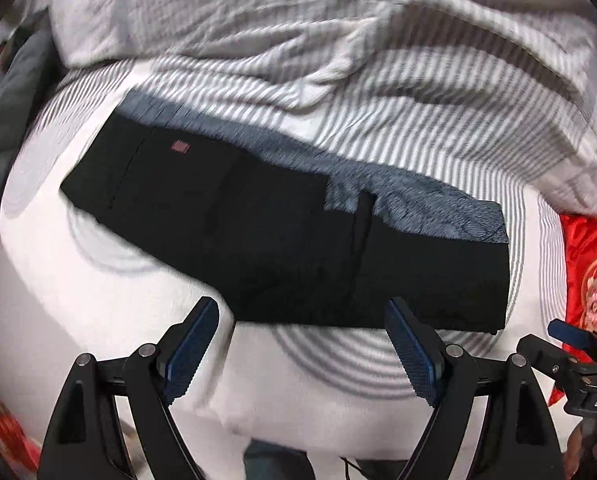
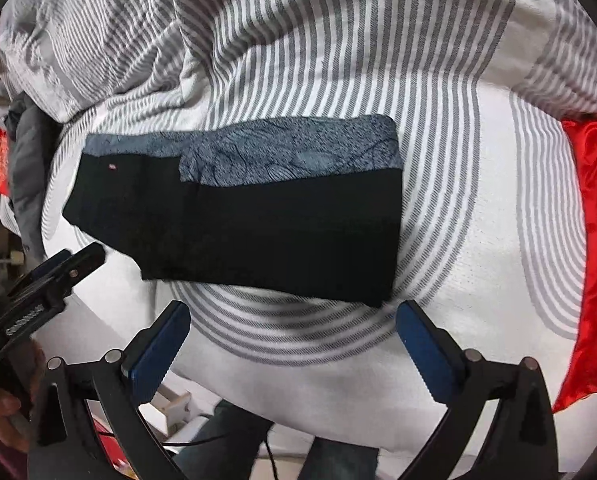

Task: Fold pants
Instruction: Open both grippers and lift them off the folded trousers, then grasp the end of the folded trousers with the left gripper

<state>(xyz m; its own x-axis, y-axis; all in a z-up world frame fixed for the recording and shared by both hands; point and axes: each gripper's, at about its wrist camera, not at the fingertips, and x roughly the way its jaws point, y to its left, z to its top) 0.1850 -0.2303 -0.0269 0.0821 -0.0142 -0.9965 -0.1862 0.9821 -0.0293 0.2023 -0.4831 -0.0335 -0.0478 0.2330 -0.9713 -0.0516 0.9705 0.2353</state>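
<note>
Black pants (image 1: 282, 236) with a grey-blue patterned panel (image 1: 418, 208) lie folded flat on the striped bed cover. A small red label (image 1: 180, 146) shows near their left end. My left gripper (image 1: 302, 344) is open and empty, held just in front of their near edge. In the right wrist view the pants (image 2: 258, 224) lie the same way, and my right gripper (image 2: 294, 344) is open and empty just in front of their near edge. The right gripper's tip also shows at the right edge of the left wrist view (image 1: 570, 332); the left gripper shows at the left of the right wrist view (image 2: 58, 272).
A rumpled grey-and-white striped duvet (image 1: 298, 32) is heaped behind the pants. A red embroidered cushion (image 2: 594, 240) lies at the right. A grey garment (image 2: 26, 168) hangs at the left. The bed's near edge and the person's legs (image 2: 238, 440) are below.
</note>
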